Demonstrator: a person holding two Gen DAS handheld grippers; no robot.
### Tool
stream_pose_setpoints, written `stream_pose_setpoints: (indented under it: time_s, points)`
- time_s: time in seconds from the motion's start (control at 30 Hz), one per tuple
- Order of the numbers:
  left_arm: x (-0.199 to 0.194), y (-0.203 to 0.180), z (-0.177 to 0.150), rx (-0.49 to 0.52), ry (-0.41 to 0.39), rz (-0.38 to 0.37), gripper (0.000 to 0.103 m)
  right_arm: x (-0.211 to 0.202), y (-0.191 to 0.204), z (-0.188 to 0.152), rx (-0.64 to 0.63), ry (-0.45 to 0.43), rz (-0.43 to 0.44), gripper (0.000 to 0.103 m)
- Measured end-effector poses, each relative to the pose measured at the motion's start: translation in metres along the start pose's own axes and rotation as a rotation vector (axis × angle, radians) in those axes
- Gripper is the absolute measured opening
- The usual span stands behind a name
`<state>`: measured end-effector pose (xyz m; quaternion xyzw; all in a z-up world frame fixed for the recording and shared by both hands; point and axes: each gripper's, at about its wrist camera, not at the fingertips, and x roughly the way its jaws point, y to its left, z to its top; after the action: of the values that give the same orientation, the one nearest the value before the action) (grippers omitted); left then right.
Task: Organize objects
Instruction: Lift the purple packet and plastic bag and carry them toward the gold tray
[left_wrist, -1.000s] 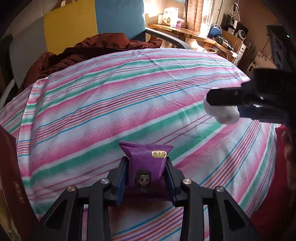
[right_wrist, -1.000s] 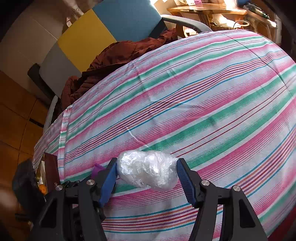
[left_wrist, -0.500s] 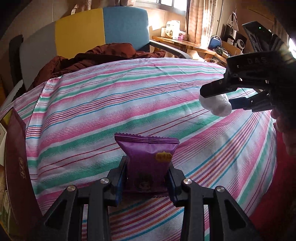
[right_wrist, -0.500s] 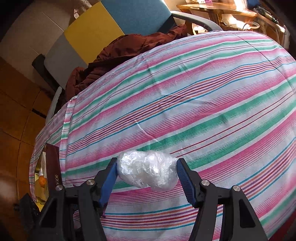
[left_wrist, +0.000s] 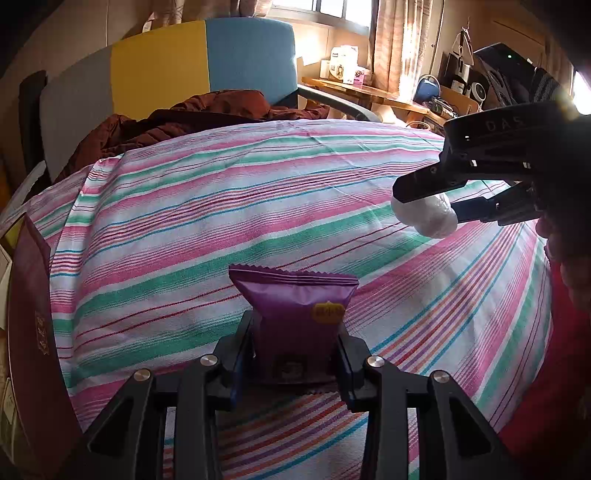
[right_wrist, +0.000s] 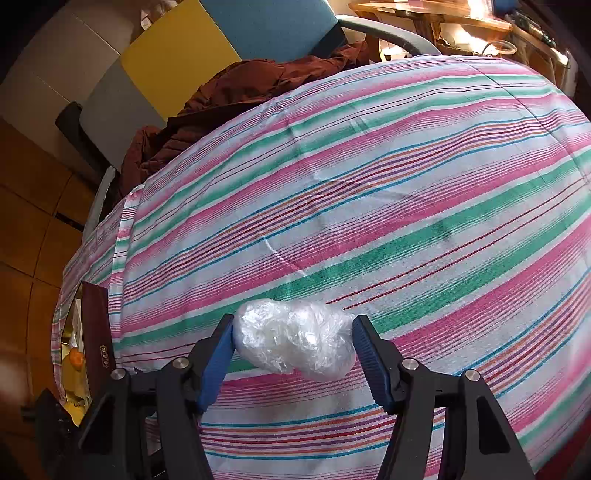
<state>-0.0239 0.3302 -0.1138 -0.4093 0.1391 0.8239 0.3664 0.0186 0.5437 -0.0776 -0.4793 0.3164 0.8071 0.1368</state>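
My left gripper (left_wrist: 293, 332) is shut on a purple snack packet (left_wrist: 295, 310), held upright above the striped cloth (left_wrist: 207, 229). My right gripper (right_wrist: 293, 343) is shut on a crumpled ball of clear plastic wrap (right_wrist: 295, 343), also held above the cloth. In the left wrist view the right gripper (left_wrist: 424, 206) hangs at the right with the white plastic ball (left_wrist: 424, 218) between its fingers.
A dark red box (left_wrist: 29, 332) stands at the table's left edge; it also shows in the right wrist view (right_wrist: 96, 339) next to an orange (right_wrist: 75, 358). A brown jacket (left_wrist: 192, 118) lies on a yellow, blue and grey chair (left_wrist: 177, 62) behind the table.
Both grippers have risen and drawn back from the cloth, each still holding its object. The left view now shows more of the chair and room.
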Motion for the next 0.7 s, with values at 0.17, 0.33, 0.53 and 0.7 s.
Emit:
stream_pose_setpoints:
  time_s: [0.17, 0.33, 0.53, 0.7]
  points:
    - [0.000, 0.000, 0.000, 0.008, 0.000, 0.004, 0.039, 0.003, 0.002, 0.000, -0.015, 0.015, 0.005, 0.064]
    - [-0.001, -0.003, 0.002, 0.028, 0.011, 0.014, 0.038, 0.003, 0.002, 0.000, -0.011, 0.014, 0.003, 0.064]
    - [-0.004, -0.004, 0.004, 0.033, 0.040, 0.023, 0.035, 0.000, 0.000, 0.000, -0.001, -0.003, -0.002, 0.064]
    - [-0.029, -0.007, 0.004, 0.036, 0.027, -0.001, 0.034, -0.001, 0.001, 0.000, -0.001, -0.008, 0.007, 0.064]
